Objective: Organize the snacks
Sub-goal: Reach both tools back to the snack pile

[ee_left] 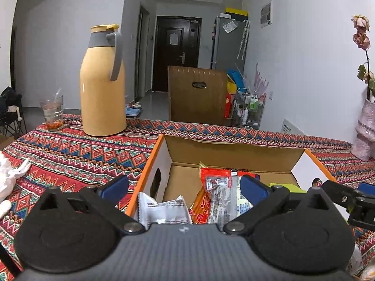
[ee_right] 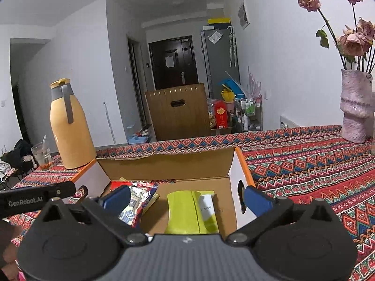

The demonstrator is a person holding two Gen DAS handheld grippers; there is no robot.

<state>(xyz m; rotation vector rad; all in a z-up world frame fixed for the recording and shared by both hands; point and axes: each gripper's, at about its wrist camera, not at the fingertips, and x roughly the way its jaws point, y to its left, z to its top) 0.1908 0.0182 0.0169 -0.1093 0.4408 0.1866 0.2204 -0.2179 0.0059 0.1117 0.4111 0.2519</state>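
Both my tongs — left gripper (ee_left: 184, 187), right gripper (ee_right: 186, 195) — gape empty above the box (ee_right: 164, 164), snacks (ee_left: 218, 196) dropped inside.

Both wrist cameras look closely down into the same open cardboard box (ee_left: 234, 154), side by side.

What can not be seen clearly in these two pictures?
- Box near side: both views, hidden by the gripper bodies.
- White packet: left view, lower part behind the left gripper.
- Green packet: right view, label too small to read.
- Packets: right view, partly behind a blue pad of the right gripper.
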